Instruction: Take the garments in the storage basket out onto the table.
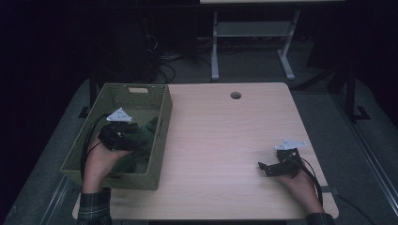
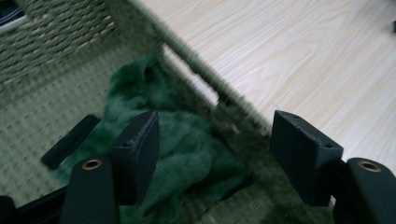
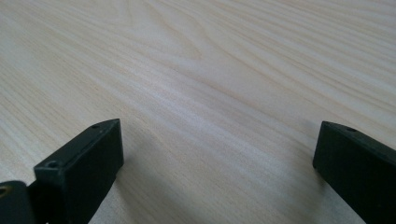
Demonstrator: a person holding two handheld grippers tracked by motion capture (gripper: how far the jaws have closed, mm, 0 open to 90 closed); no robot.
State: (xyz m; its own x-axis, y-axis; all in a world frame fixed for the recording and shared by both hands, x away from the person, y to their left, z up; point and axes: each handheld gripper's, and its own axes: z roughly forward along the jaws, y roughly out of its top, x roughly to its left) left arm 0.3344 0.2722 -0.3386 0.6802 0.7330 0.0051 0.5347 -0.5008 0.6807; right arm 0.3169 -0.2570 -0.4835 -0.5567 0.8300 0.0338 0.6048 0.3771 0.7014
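A green woven basket (image 1: 136,90) stands on the left part of the wooden table (image 1: 225,136). A dark green fuzzy cloth (image 1: 150,130) lies crumpled against the basket's right wall. My left gripper (image 1: 133,139) is held down inside the basket, just over the cloth. In the left gripper view its jaws stand apart, left gripper (image 2: 215,126), with the cloth (image 2: 187,144) beneath and between them, and the pads are not pressing on it. My right gripper (image 1: 264,168) rests low at the table's right front. It is open, right gripper (image 3: 215,135), over bare wood (image 3: 187,70).
A flat black strip (image 2: 70,142) lies on the basket floor beside the cloth. The table has a round cable hole (image 1: 235,95) near its far edge. Behind it stand the legs of another table (image 1: 215,47) and cables (image 1: 164,65) on the floor.
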